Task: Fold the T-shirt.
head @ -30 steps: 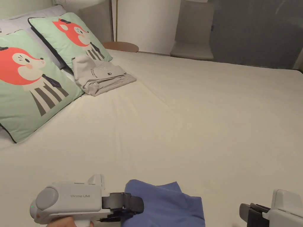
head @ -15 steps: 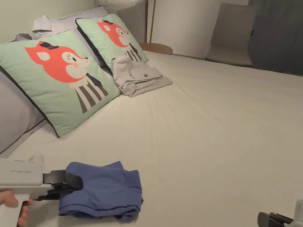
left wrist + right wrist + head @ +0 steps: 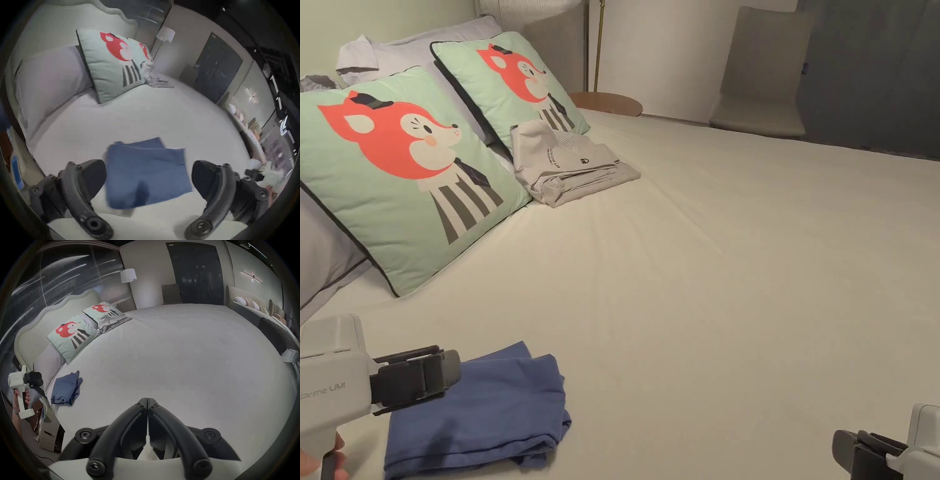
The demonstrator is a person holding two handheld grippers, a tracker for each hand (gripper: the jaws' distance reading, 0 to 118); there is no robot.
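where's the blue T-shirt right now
The blue T-shirt lies folded on the bed at the head view's lower left, just beyond the open left gripper, below the nearer fox pillow.

The right gripper (image 3: 850, 451) is running off the head view's lower right corner. The left gripper (image 3: 419, 378) is covering the shirt's (image 3: 481, 406) left edge. The shirt's near edge is blurring in the left gripper view.

Two green fox cushions (image 3: 419, 175) lean against grey pillows (image 3: 412, 47) at the head of the bed (image 3: 737, 281). A folded grey garment (image 3: 569, 165) lies beside the farther cushion. A chair (image 3: 759, 75) stands beyond the bed.
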